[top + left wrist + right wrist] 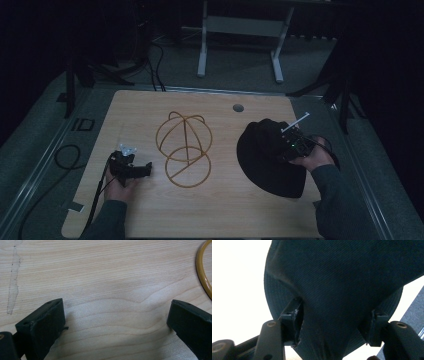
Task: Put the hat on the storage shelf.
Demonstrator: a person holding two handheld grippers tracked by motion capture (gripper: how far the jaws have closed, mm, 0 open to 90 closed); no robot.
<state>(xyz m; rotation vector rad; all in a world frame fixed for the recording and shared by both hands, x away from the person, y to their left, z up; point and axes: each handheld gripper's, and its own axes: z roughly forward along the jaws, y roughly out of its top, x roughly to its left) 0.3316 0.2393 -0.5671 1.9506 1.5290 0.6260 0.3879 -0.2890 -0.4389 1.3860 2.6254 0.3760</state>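
- Between my right gripper's (332, 325) two black jaws sits a bulge of the soft black fabric brimmed hat (265, 150); the jaws stand wide, one on either side of the cloth, pressing into it but not yet closed down.
- That hat lies on the right half of the pale wooden table (150, 210), well apart from the stand. I judge it light and limp: it will sag and fold, so a pinch of gathered crown cloth should hold better than the floppy brim.
- My left gripper (115, 322) has its jaws wide apart with nothing between them, low over bare wood.
- Just beside it curves the base ring of the yellow wire dome-shaped hat stand (184, 147), stiff, probably light and easily nudged.
- Further out, dark floor, cables and a white-legged frame.
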